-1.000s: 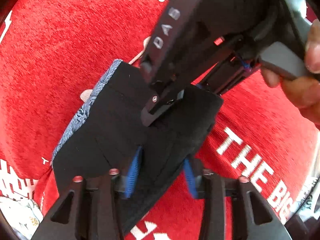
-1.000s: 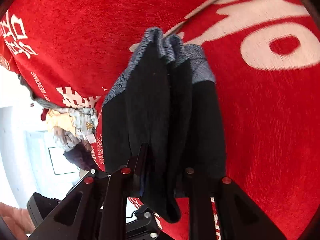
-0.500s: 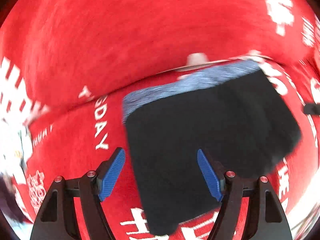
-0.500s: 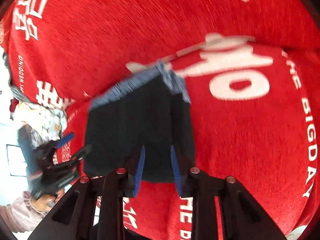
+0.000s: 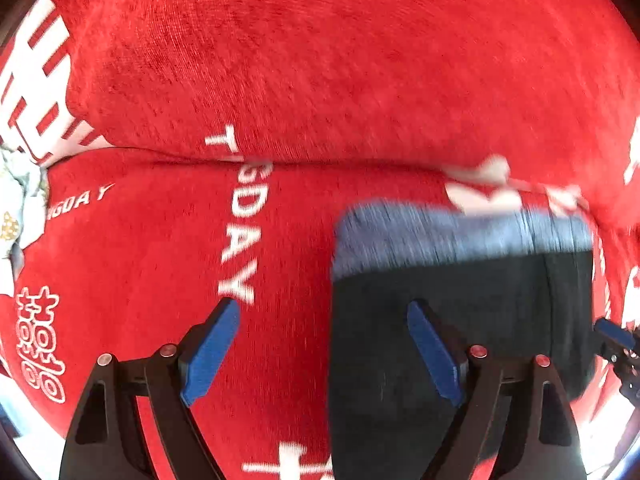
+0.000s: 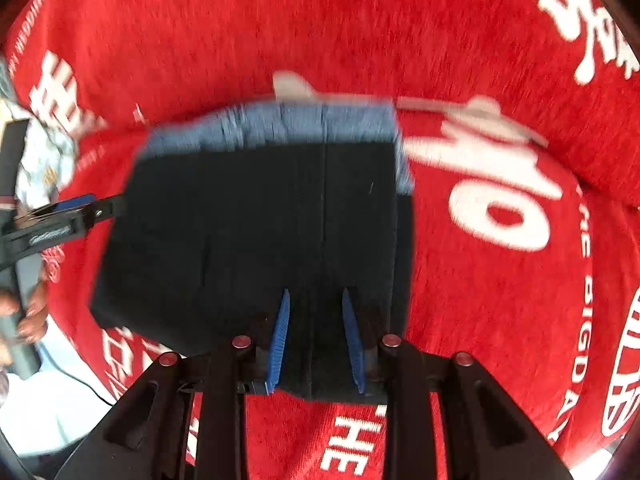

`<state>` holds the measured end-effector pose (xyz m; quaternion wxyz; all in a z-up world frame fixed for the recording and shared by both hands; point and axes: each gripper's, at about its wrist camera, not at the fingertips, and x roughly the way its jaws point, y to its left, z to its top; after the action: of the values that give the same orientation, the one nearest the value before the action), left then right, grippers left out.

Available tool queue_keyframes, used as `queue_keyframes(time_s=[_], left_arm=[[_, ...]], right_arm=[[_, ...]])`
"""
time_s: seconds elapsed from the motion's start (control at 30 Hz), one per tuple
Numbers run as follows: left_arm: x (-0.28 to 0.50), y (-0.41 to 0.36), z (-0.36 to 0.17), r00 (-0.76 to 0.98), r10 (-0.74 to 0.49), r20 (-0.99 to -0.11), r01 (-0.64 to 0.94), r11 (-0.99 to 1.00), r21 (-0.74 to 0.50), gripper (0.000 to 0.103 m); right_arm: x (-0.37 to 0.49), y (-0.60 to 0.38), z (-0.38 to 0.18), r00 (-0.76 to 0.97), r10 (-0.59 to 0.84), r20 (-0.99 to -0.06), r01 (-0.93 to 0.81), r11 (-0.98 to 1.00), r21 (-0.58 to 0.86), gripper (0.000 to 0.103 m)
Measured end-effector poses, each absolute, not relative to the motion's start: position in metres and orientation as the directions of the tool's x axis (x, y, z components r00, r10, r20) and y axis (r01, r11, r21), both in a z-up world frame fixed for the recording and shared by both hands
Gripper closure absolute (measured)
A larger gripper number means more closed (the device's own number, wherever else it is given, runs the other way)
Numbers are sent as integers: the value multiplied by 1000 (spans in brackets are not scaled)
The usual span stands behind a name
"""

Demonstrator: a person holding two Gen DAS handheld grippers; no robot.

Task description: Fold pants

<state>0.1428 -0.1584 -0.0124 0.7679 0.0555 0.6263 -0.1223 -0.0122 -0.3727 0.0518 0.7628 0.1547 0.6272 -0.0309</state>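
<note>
Folded black pants (image 6: pixel 260 232) with blue-grey waistband (image 6: pixel 276 124) on the far edge lie flat on red cloth (image 6: pixel 500 300). Right gripper (image 6: pixel 314 340) sits at their near edge, jaws narrow, the hem between its pads; grip uncertain. Left gripper (image 5: pixel 320 348) gapes wide, empty, right pad (image 5: pixel 434 354) over the pants' left part, left pad over bare cloth.

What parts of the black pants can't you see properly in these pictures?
- Left wrist view: the pants run off the bottom edge, partly behind the left gripper.
- Both views: the blue-grey waistband is motion-blurred, so no pattern shows.
- Right wrist view: the right gripper covers the near hem.
</note>
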Motion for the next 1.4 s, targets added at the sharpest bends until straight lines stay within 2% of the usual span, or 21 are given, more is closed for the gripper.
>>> queue_keyframes(time_s=[0.07,0.13,0.17,0.2,0.3,0.4,0.47,0.5,0.7,0.9,0.93,1.0,1.07,1.17,1.3,1.4], left_arm=[[157,-163,-26,146,-110,-983,246,967,-72,15],[162,-172,-43,117,-52,-992,261,965,-19,15],[163,-171,-52,117,-41,-992,253,967,-10,10],[165,-167,-56,127,-37,-991,232,973,-7,0],[165,-151,-59,92,-83,-992,164,984,-67,0],[155,-146,-45,123,-55,-991,204,979,-29,0],[146,-143,-35,131,-61,-990,238,971,-29,0],[139,-141,-30,128,-75,-989,248,968,-41,0],[93,-142,-22,34,-145,-989,281,951,-130,0],[60,-147,-39,-16,-141,-990,277,951,-140,0],[58,-148,-40,-21,-146,-989,273,951,-146,0],[56,-149,-40,-15,-140,-990,277,951,-139,0],[57,-154,-35,-3,-122,-993,297,948,-118,0],[62,-160,-33,-4,-115,-993,310,944,-111,0],[66,-164,-34,-9,-109,-994,304,947,-106,0],[63,-160,-30,-1,-101,-995,307,947,-97,0]], right_arm=[[5,-384,51,237,169,-957,285,929,235,72],[22,-388,42,228,184,-956,309,918,250,72],[30,-386,30,190,190,-963,310,919,243,72],[35,-383,20,156,190,-969,306,924,230,73],[38,-379,7,159,161,-974,268,942,199,73],[36,-383,16,154,181,-971,294,930,220,71],[26,-386,24,149,179,-972,313,924,218,54],[20,-387,30,153,175,-973,324,921,217,52],[-42,-409,51,175,162,-971,482,846,228,51],[-98,-425,31,226,349,-909,665,627,406,51],[-101,-425,29,244,366,-898,672,604,429,52],[-99,-424,30,253,348,-903,666,614,423,62],[-95,-425,39,255,329,-909,636,651,414,76],[-87,-425,44,221,292,-931,596,715,366,79],[-83,-420,40,103,150,-983,557,811,182,80],[-93,-422,46,120,159,-980,577,792,199,77]])
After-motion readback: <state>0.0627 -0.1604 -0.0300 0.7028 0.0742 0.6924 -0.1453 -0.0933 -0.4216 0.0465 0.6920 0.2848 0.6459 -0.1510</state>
